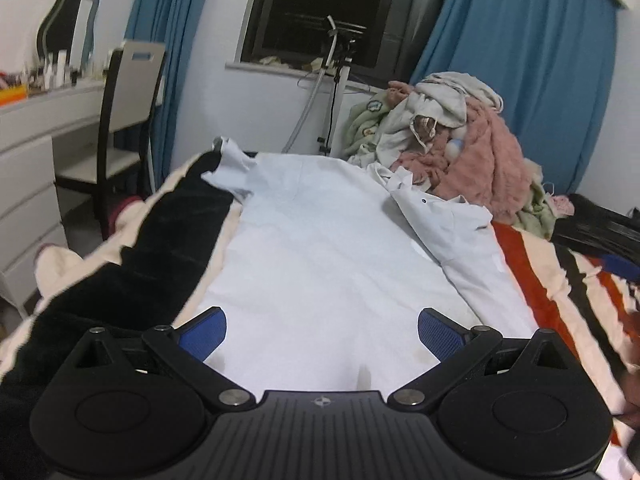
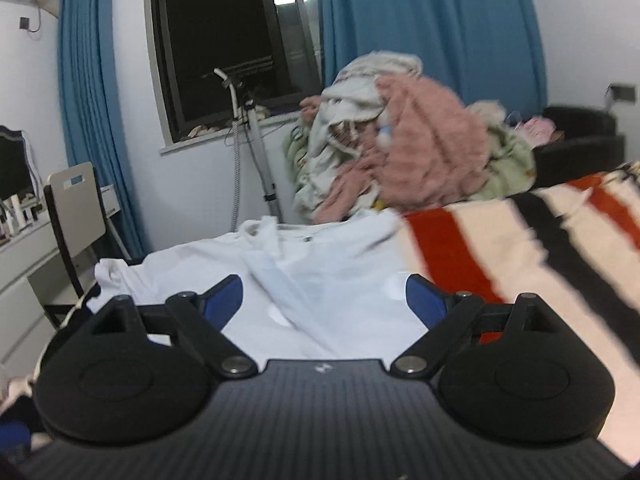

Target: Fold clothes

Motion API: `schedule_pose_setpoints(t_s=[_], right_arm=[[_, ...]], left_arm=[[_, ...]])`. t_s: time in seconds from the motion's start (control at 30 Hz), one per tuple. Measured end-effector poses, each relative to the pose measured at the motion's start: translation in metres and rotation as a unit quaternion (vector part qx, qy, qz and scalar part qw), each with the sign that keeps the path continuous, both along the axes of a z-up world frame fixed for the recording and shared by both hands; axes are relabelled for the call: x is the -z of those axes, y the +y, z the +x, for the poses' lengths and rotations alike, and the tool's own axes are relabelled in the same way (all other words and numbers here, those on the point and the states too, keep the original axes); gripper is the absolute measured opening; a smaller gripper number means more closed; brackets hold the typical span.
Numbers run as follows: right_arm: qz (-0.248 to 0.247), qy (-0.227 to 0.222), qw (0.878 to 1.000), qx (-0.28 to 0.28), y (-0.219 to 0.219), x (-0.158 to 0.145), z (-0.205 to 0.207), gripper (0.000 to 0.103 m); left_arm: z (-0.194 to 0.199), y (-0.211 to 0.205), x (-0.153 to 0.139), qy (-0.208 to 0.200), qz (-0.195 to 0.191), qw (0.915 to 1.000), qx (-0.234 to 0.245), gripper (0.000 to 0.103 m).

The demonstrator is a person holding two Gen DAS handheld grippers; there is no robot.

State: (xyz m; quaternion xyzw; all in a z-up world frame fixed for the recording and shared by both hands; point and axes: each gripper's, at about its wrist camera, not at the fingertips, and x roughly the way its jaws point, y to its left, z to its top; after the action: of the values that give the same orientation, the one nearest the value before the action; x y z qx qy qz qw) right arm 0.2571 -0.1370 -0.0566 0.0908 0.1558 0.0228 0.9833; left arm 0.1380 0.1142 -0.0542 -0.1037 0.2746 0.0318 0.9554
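Observation:
A white short-sleeved shirt (image 1: 320, 248) lies flat on the striped blanket, collar end far from me. Its right side is folded over toward the middle, and its left sleeve (image 1: 230, 168) sticks out at the far left. My left gripper (image 1: 322, 330) is open and empty, hovering just above the shirt's near hem. The shirt also shows in the right wrist view (image 2: 320, 280), with the folded edge running down its middle. My right gripper (image 2: 324, 300) is open and empty above the shirt's right part.
A tall pile of unfolded clothes (image 1: 452, 136), pink, white and green, stands behind the shirt. The red, black and cream striped blanket (image 1: 560, 280) covers the bed. A chair (image 1: 128, 120) and white dresser (image 1: 28, 152) stand at the left. A stand (image 1: 336, 92) is by the window.

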Motion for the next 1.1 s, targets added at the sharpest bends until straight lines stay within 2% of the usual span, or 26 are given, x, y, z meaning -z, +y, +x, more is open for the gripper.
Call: schedule_pose_setpoints(t_s=[0.2,0.33,0.4,0.57,0.93,1.1], right_arm=[[0.005,0.013,1.0,-0.008,-0.035,0.001,-0.078,0.09],[0.02,0.019,1.0,0.0,-0.051,0.01,-0.109,0.09],[0.026,0.032,0.999,0.001,-0.056,0.012,-0.111,0.09],[0.034,0.03,0.999,-0.002,-0.058,0.009,-0.113,0.09],[0.04,0.036,0.999,0.002,-0.066,0.002,-0.129,0.09],[0.057,0.034,0.998,0.01,-0.084,-0.007,-0.135,0.09]], left_arm=[[-0.029,-0.019,-0.009,-0.001,0.016,0.9996,0.025,0.103],[-0.043,-0.035,-0.013,-0.011,0.036,0.9984,0.042,0.103],[-0.048,-0.044,-0.014,-0.02,0.052,0.9972,0.051,0.103],[-0.052,-0.058,-0.011,-0.022,0.075,0.9951,0.06,0.103],[-0.046,-0.058,-0.001,0.004,0.089,0.9945,0.055,0.103],[-0.045,-0.069,0.002,0.015,0.095,0.9925,0.076,0.102]])
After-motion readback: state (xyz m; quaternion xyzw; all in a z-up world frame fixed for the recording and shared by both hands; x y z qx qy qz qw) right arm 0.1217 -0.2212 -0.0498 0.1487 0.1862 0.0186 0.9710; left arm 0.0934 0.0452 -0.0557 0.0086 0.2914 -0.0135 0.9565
